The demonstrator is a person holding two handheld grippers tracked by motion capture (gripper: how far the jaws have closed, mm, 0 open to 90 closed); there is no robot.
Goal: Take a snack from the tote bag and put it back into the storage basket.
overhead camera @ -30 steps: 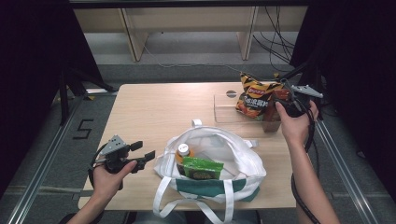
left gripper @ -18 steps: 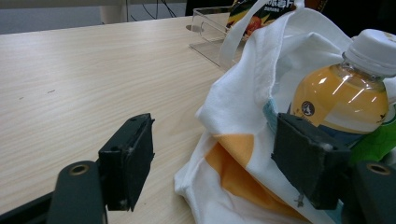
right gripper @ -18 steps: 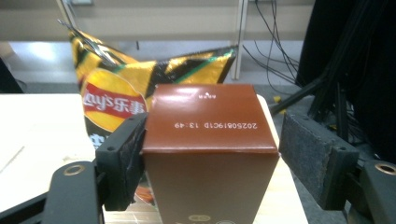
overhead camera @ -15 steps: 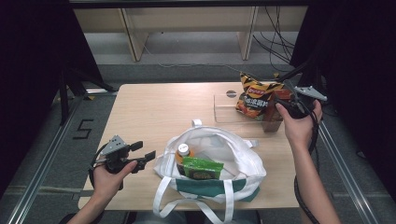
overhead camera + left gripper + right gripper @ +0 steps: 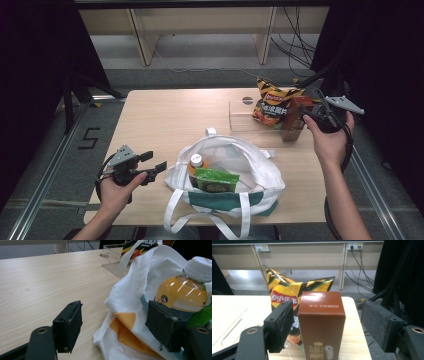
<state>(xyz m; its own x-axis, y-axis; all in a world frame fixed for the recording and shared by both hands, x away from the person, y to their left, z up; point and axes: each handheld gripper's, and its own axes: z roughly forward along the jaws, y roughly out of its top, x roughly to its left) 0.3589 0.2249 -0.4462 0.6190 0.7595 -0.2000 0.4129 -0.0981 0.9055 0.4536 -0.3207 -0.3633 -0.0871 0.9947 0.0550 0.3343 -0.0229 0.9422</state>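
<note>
Between the right gripper's (image 5: 327,325) just-opened, released jaws: upright brown box (image 5: 322,322), date code, possibly Oreo logo. Behind: Lay's bag (image 5: 284,296). Left gripper (image 5: 115,327) agape beside tote (image 5: 130,322).

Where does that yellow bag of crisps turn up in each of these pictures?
High view: the crisp bag stands at the table's far right, in the clear tray.
Left gripper view: its lower part peeks at the top edge, behind the white tote bag.
Right gripper view: centre-left, behind the brown box.
Shared landmark: the light wooden table.
</note>
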